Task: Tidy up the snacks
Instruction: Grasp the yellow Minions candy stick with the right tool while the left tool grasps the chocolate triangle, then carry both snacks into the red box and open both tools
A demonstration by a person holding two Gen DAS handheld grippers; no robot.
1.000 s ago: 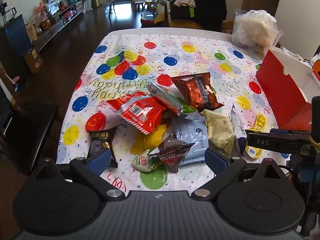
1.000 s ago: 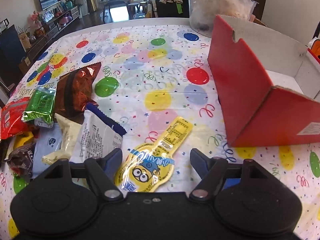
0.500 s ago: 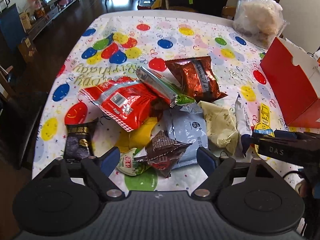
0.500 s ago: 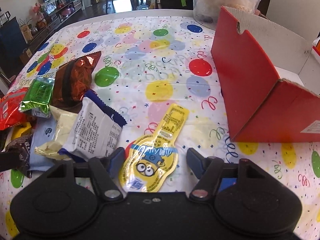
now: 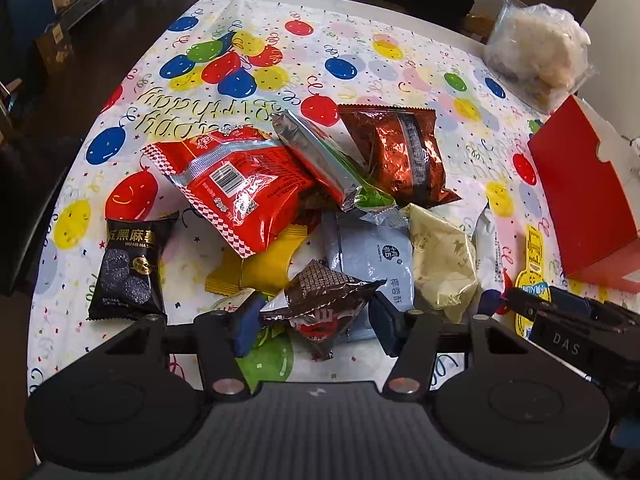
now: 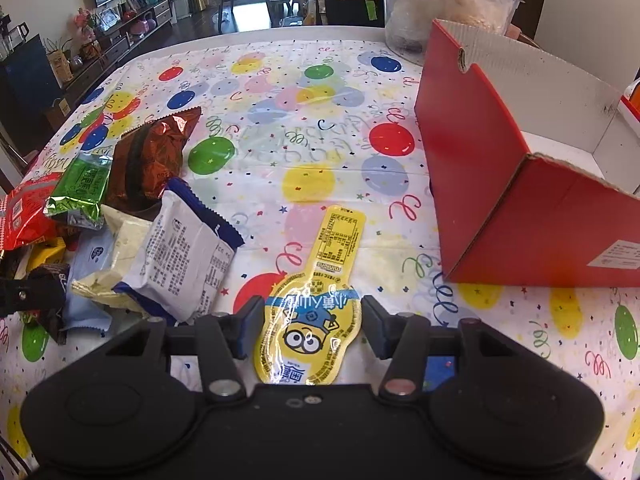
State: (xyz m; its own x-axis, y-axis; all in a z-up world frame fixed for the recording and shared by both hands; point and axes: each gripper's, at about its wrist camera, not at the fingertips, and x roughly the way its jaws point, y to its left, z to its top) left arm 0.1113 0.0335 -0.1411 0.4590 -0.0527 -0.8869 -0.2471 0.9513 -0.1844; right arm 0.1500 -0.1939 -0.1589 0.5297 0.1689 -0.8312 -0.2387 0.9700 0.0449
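Note:
A pile of snack packets lies on the balloon tablecloth (image 5: 360, 52). My left gripper (image 5: 316, 320) is open with its fingers on either side of a dark brown chocolate packet (image 5: 324, 300) at the pile's near edge. Around it lie a red bag (image 5: 240, 184), a black sesame packet (image 5: 130, 268), a pale blue packet (image 5: 376, 256) and a copper bag (image 5: 400, 152). My right gripper (image 6: 310, 328) is open, straddling a yellow minion pouch (image 6: 316, 312) flat on the cloth. An open red box (image 6: 500, 200) stands to its right.
A white-and-blue packet (image 6: 188, 264) and a cream packet (image 6: 120, 248) lie just left of the right gripper. A clear bag of pale food (image 6: 448, 4) stands behind the red box. The table edge (image 5: 48, 208) drops to dark floor on the left.
Both grippers have moved forward and down. The left one now brackets the chocolate packet; the right one has closed in around the minion pouch. Both jaws look narrower than before.

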